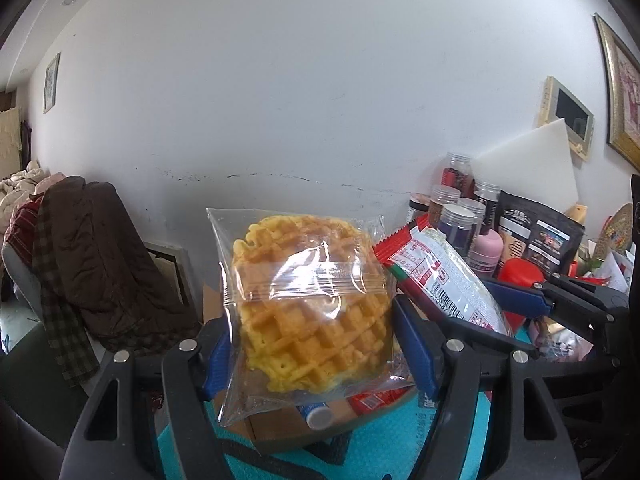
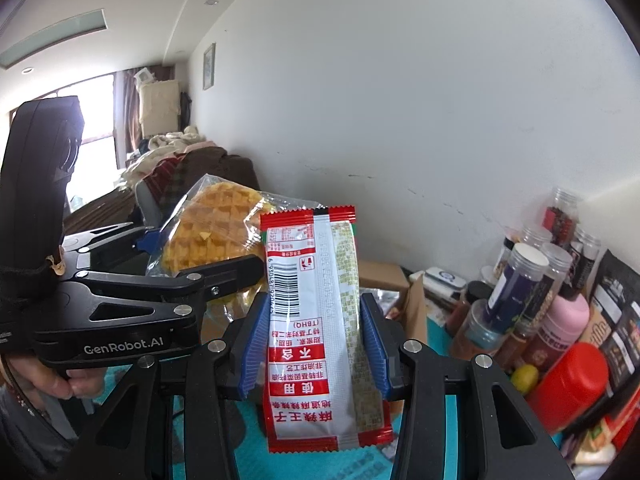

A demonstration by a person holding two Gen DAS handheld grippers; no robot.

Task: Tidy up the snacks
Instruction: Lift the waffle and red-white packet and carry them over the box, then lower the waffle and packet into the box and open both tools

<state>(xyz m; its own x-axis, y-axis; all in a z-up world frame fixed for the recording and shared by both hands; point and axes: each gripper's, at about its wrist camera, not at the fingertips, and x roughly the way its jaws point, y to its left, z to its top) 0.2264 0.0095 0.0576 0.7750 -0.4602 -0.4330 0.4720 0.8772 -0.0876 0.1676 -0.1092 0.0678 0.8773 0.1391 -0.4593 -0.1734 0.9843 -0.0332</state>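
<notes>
**Both grippers loaded, held up over the teal mat**

White wall fills most of what I see from both wrist cameras, with a scuffed dark line running across it low down. Below me is a teal mat (image 1: 384,432), and an open cardboard box (image 1: 276,428) sits on it under my left tool.

My left gripper (image 1: 316,344) is clamped on a waffle in a clear bag (image 1: 308,304); the blue pads press the bag from both sides, and the waffle stands upright, raised above the box. From the right wrist view I see the same left gripper (image 2: 208,252) off to the left, with the waffle bag (image 2: 212,232) sticking up behind its fingers.

My right gripper (image 2: 316,344) is closed on a red-and-white snack packet (image 2: 316,320), barcode side facing the camera, printed text upside down. The packet stands nearly upright between the blue pads and pokes out both above and below them. In the left wrist view that packet (image 1: 436,276) tilts in from the right, its top corner just beside the waffle bag; I cannot tell whether the two touch.

Far right, against the wall, is a crowd of clear lidded jars (image 2: 516,280), a pink bottle (image 2: 560,328), a red bottle (image 2: 568,384) and a black pouch (image 1: 536,232). On the far left, brown coats (image 1: 96,256) are draped over a chair.
</notes>
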